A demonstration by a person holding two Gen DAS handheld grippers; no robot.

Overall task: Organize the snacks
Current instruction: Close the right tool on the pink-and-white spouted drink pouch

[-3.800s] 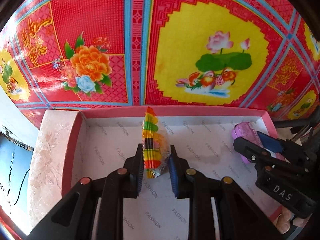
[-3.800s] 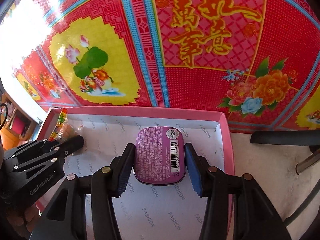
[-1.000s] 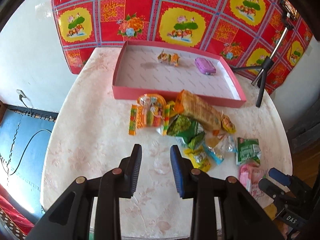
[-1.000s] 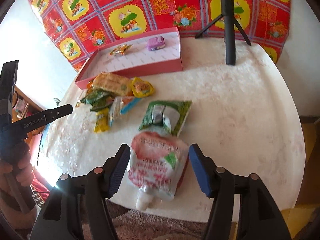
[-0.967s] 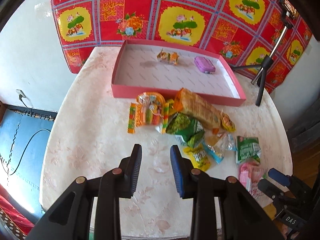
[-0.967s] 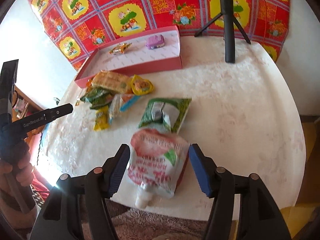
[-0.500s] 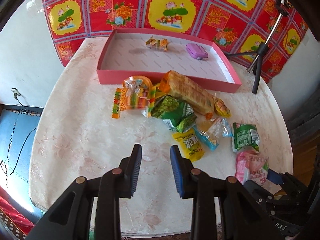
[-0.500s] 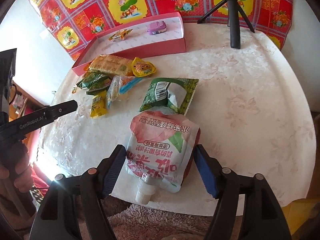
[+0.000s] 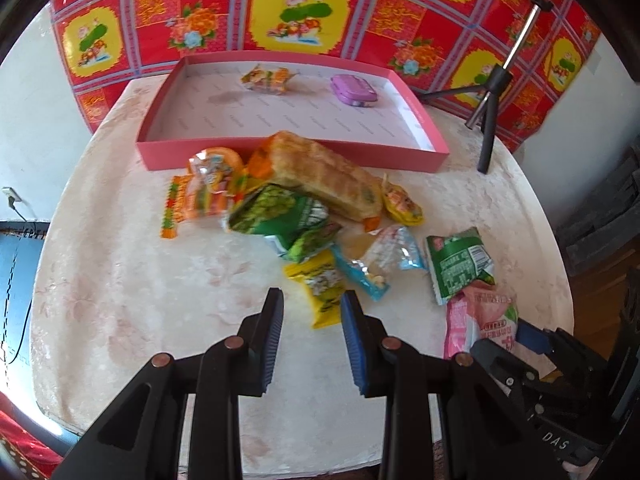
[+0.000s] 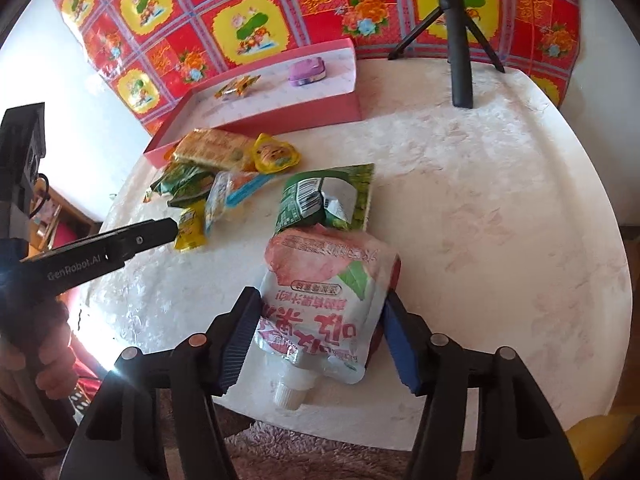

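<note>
Stored in pink tray (image 9: 424, 120), far ahead of both fingers: candy packet (image 9: 266, 78), purple tin (image 9: 354, 89). Outstanding on bench (image 9: 120, 280): nine-odd snacks. Right gripper (image 10: 320, 332) fingers were closing about pink spouted pouch (image 10: 324, 300), pads at its edges. Left gripper (image 9: 312, 336) fingers narrow, empty, yellow packet (image 9: 322, 284) just ahead. Tripod (image 10: 456, 40) stood clear, right of tray

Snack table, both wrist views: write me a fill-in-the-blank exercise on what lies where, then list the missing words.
1. The pink tray holds ____ items, one of them a purple tin.
2. The right gripper is closing around a pink ____ pouch.
3. The long biscuit pack leans on the tray's ____ wall.
4. The black tripod stands ____ the tray.

Missing words: two; spouted; near; outside
</note>
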